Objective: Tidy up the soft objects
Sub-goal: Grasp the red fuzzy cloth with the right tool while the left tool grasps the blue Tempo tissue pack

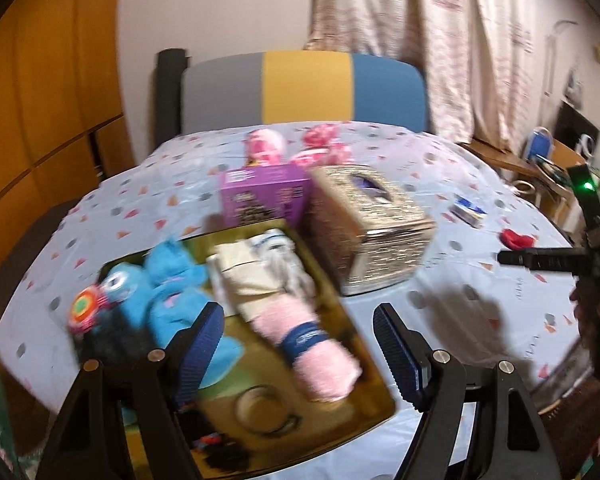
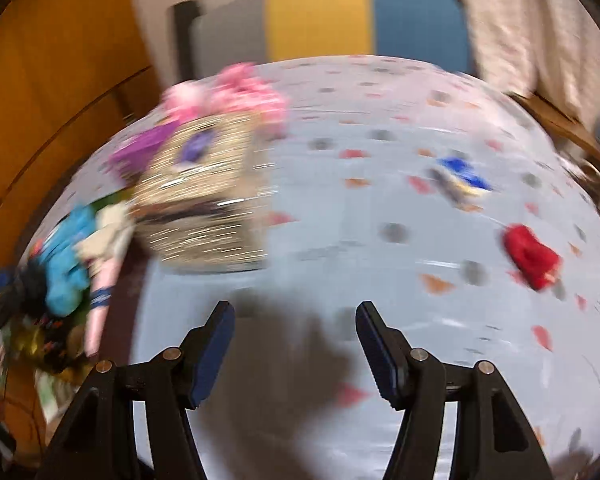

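A gold tray (image 1: 380, 408) holds soft things: a blue plush (image 1: 172, 292), a cream cloth bundle (image 1: 248, 276) and a pink roll with a blue band (image 1: 312, 344). My left gripper (image 1: 298, 344) is open and empty, hovering over the tray near the pink roll. My right gripper (image 2: 294, 348) is open and empty above bare tablecloth. A red soft object (image 2: 530, 256) lies to its right; it also shows in the left wrist view (image 1: 516, 238). Two pink plush toys (image 1: 296, 146) sit at the table's far side. The right wrist view is motion-blurred.
A glittery gold tissue box (image 1: 372, 224) and a purple box (image 1: 264, 194) stand behind the tray. A small blue and white pack (image 1: 468, 210) lies on the patterned tablecloth (image 1: 460, 280). A grey, yellow and blue chair back (image 1: 304, 88) is behind the table.
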`<state>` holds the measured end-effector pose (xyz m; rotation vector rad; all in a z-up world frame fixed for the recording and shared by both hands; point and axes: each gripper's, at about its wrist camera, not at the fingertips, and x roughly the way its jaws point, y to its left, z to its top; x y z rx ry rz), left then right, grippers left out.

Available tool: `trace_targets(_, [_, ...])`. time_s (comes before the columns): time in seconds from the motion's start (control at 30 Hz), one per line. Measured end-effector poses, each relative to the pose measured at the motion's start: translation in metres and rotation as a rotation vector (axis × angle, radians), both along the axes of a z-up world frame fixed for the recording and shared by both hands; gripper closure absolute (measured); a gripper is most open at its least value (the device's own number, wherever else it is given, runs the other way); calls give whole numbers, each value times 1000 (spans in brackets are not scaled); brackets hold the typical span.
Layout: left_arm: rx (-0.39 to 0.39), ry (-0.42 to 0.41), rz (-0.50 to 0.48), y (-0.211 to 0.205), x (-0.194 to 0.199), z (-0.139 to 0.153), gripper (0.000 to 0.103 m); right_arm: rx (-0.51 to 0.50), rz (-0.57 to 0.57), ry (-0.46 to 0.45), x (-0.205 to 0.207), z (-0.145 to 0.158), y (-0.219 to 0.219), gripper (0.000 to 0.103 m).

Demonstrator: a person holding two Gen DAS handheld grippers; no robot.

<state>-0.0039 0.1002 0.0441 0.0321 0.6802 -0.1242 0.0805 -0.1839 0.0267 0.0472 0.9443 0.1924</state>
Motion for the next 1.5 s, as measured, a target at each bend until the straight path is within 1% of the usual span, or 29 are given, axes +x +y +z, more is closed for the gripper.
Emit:
trace_targets(0.07, [-3, 3, -42, -13, 5, 2, 26, 9, -78, 9, 5, -1, -32, 39])
trace_targets(0.1, [-3, 1, -67, -20, 6, 3, 26, 19, -140, 16, 8, -1, -56, 39])
trace_targets(0.17, [5, -3, -107, -33, 9, 3, 26, 41, -221, 19, 11, -1, -88, 39])
trace_targets(0.2, [9, -1, -128, -41, 10, 3, 26, 54, -279, 21, 13, 0, -112, 39])
trace_targets(0.33, [4, 18, -200, -67, 17, 2, 26, 73, -452, 31, 21, 0, -185, 39])
trace_targets(0.43, [5, 41, -242, -84, 22, 0, 25, 89, -534, 46, 28, -5, -224, 39])
trace_targets(0.47, [5, 49, -255, -89, 24, -1, 24, 91, -543, 52, 33, -7, -230, 39])
trace_targets(0.53, [6, 65, -281, -101, 28, -3, 21, 98, -535, 69, 47, -11, -240, 39])
trace_targets(0.6, [9, 81, -303, -112, 31, -6, 21, 75, -513, 79, 60, -13, -238, 36])
trace_targets(0.77, [11, 119, -349, -134, 42, -13, 21, -77, -379, 131, 109, -31, -224, 35])
trace_targets(0.87, [16, 138, -367, -144, 47, -17, 21, -160, -310, 166, 125, -45, -218, 35])
trace_targets(0.93, [16, 150, -381, -152, 52, -19, 21, -182, -273, 195, 136, -55, -216, 34])
trace_targets(1.0, [16, 154, -393, -158, 58, -20, 21, -213, -263, 237, 143, -66, -218, 34])
trace_targets(1.07, [15, 155, -402, -164, 63, -20, 21, -204, -256, 271, 144, -74, -221, 35])
trace_targets(1.1, [13, 156, -406, -167, 66, -20, 21, -185, -256, 275, 141, -76, -223, 42])
trace_targets(1.13, [10, 161, -410, -173, 71, -21, 21, -165, -258, 264, 138, -75, -224, 53])
trace_targets(1.17, [8, 166, -412, -176, 74, -22, 21, -143, -261, 262, 135, -74, -225, 66])
trace_targets(1.2, [4, 173, -415, -181, 78, -23, 21, -133, -265, 261, 130, -73, -225, 69])
trace_targets(1.23, [4, 176, -416, -185, 82, -24, 21, -150, -264, 256, 124, -72, -224, 71])
trace_targets(1.3, [1, 189, -416, -196, 91, -25, 21, -155, -261, 243, 114, -72, -221, 72])
trace_targets(1.4, [-21, 222, -419, -215, 109, -28, 21, -115, -309, 230, 100, -74, -228, 71])
trace_targets(1.5, [-49, 257, -413, -233, 127, -31, 21, -61, -390, 259, 102, -73, -242, 71])
